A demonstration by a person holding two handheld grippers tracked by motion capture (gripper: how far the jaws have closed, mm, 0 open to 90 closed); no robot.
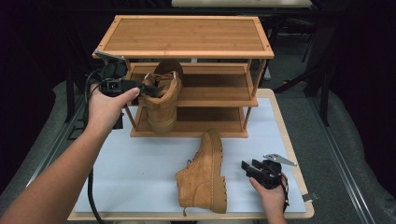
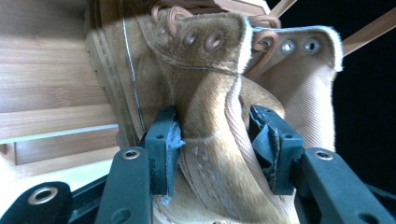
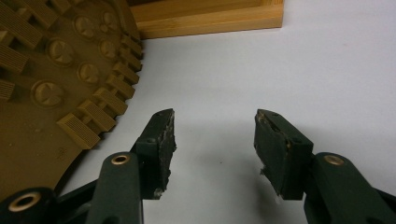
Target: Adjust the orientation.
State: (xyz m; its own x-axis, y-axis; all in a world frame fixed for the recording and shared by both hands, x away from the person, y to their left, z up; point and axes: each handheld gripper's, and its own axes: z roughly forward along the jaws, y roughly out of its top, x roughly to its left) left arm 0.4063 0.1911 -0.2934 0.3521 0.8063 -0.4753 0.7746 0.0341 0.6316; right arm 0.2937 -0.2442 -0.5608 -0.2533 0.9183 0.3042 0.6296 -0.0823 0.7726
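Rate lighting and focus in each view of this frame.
High view: table evenly lit, surroundings black, slightly soft. Left gripper view: held boot sharp, strong shadow across its collar, shelf wood overexposed at left. Right gripper view: sharp, right claw casts soft shadows.

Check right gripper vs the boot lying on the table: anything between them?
Nothing. In the right gripper view, bare white table separates the open right gripper from the lying boot's sole; the high view agrees.

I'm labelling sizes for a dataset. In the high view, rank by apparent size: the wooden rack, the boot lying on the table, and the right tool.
1. Wooden rack, clearly largest.
2. Boot lying on the table.
3. Right tool, smallest.
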